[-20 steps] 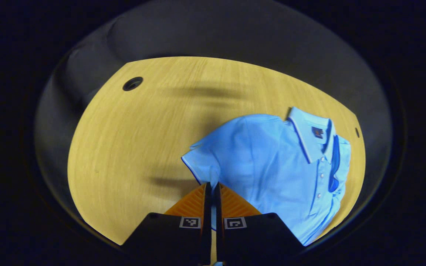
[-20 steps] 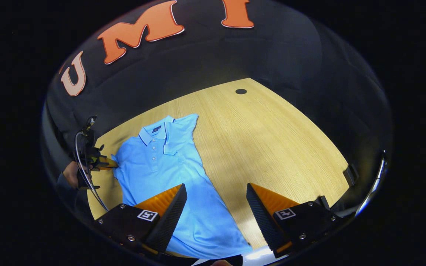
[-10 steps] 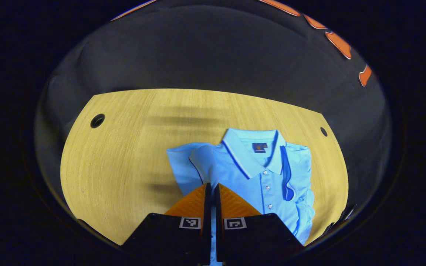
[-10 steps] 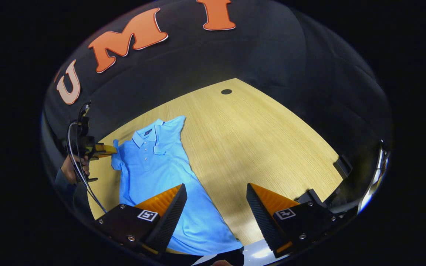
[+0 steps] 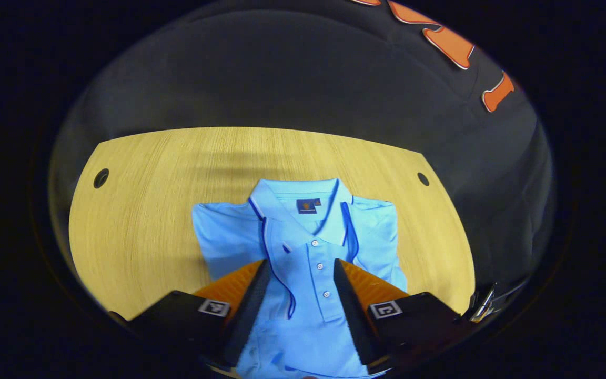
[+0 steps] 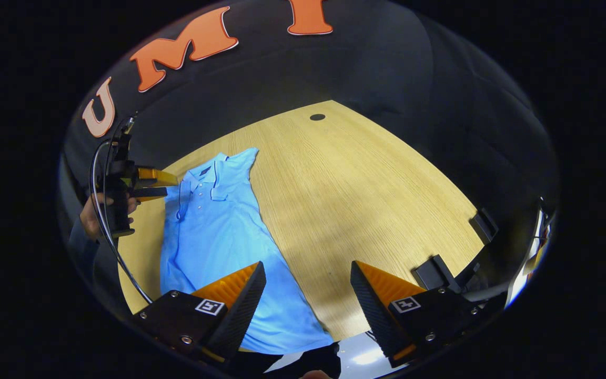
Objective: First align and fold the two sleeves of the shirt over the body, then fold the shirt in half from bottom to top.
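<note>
A light blue polo shirt (image 5: 374,234) lies face up on the wooden table (image 5: 140,210), collar (image 5: 295,197) at the far side. Both sleeves rest folded inward over the chest, their dark trim lines running beside the button placket. My left gripper (image 5: 300,262) hangs open just above the chest, nothing between its fingers. In the right gripper view the shirt (image 6: 213,226) stretches toward me, and the left gripper (image 6: 169,185), held by a hand (image 6: 90,218), hovers by the collar. My right gripper (image 6: 307,264) is open over the table beside the shirt's lower part.
Round cable holes sit in the table at the far corners (image 5: 101,178) (image 5: 423,179) (image 6: 317,117). Black clamps (image 6: 434,271) stick up at the table's near right edge. Bare wood (image 6: 366,184) spreads to the right of the shirt.
My left gripper carried the sleeve over the chest, then opened and let it go. The right gripper stayed open and barely shifted.
</note>
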